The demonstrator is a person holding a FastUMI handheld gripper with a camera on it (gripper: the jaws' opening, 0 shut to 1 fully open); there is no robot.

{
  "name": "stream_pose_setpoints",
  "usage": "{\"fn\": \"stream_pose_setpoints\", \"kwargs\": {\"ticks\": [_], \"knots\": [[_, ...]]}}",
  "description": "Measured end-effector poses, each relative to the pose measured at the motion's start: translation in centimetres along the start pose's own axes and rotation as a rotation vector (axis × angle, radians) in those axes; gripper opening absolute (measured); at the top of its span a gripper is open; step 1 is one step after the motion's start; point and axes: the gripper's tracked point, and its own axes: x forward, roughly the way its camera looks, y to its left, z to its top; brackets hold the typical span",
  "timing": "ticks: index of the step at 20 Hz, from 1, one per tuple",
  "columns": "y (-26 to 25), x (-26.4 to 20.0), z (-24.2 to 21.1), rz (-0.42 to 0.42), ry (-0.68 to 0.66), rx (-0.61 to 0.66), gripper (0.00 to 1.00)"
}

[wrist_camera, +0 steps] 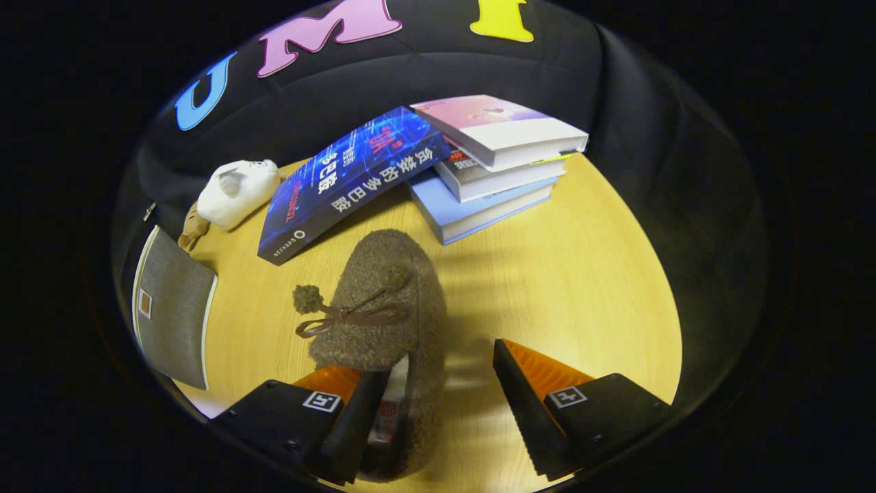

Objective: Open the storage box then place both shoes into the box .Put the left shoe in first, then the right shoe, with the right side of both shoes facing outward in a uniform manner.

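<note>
1. The gripper [438, 411] is released, its fingers wide apart.
2. The left finger [352, 424] is inside the brown fuzzy shoe [387, 308]; the right one stands apart on its other side.
3. The shoe lies on the counter [561, 287], books [493, 171] at 1 o'clock, a grey storage box [171, 308] at 9 o'clock.

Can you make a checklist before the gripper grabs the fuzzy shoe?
1. Shoe between the fingers: ok; its heel end sits in the gap, hard against one finger.
2. Gripper open enough: ok; the other finger stands apart from the shoe.
3. Both fingers pressing on the shoe: not ok; one at most touches it.
4. Bow clear of the fingers: ok; it lies further along the shoe, ahead of them.
5. Shoe clear of the blue book: ok; there is bare table between them.
6. Which shoe this is, left or right: cannot tell.
</note>
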Motion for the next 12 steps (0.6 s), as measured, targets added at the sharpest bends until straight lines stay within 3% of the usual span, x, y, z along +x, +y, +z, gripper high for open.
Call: {"fn": "stream_pose_setpoints", "kwargs": {"ticks": [1,5,6,9,11,12], "knots": [[0.34,0.04,0.41,0.008,-0.011,0.015,0.90],[1.12,0.40,0.59,0.008,-0.008,0.007,0.57],[1.15,0.48,0.71,0.007,-0.007,0.004,0.43],[0.63,0.51,0.59,0.006,0.009,0.001,0.43],[0.33,0.56,0.64,0.009,0.012,0.019,0.23],[0.24,0.59,0.89,0.007,0.003,0.022,0.17]]}}
